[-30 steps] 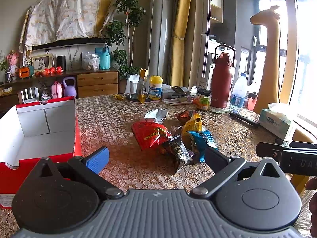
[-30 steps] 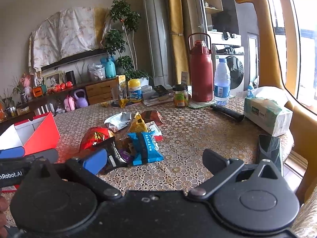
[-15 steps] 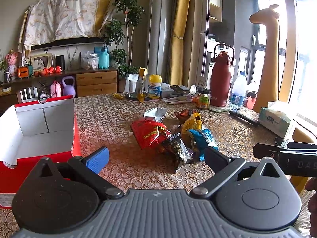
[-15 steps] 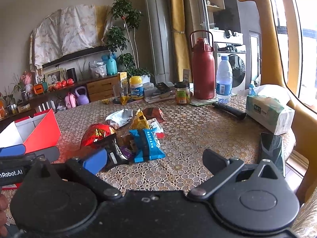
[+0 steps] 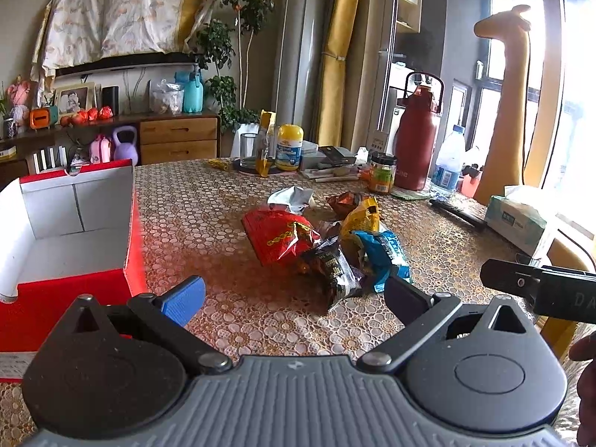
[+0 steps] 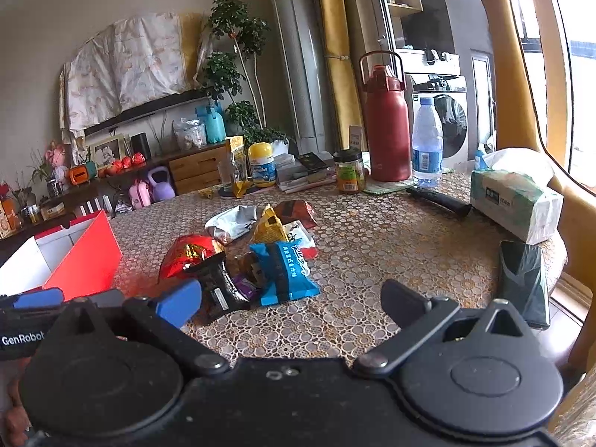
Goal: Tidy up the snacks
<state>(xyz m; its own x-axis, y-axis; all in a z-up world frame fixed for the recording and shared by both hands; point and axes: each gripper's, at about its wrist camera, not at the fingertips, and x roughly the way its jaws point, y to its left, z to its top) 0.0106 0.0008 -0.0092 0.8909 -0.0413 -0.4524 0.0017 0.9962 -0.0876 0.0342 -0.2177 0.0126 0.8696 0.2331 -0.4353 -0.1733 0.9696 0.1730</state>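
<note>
A heap of snack packets lies mid-table: a red bag (image 5: 281, 236) (image 6: 188, 255), a black packet (image 5: 335, 270) (image 6: 218, 287), a blue packet (image 5: 383, 257) (image 6: 287, 270), a yellow bag (image 5: 359, 219) (image 6: 268, 225), a brown one (image 6: 294, 212) and a silver-white one (image 5: 292, 199) (image 6: 231, 223). A red box with a white inside (image 5: 74, 216) (image 6: 80, 260) stands open at the left. My left gripper (image 5: 294, 294) is open, hovering short of the heap. My right gripper (image 6: 290, 303) is open too, just before the blue and black packets. Neither holds anything.
At the table's far side stand a red flask (image 6: 385, 130), water bottle (image 6: 426, 141), jar (image 6: 348, 171), yellow-lidded tub (image 6: 260, 164) and glass (image 5: 249, 149). A tissue pack (image 6: 516, 201), black remote (image 6: 439, 199) and dark pouch (image 6: 523, 283) lie right. The table edge is close at right.
Both grippers have edged slightly forward toward the snack heap and stay open. The packets and box have not moved.
</note>
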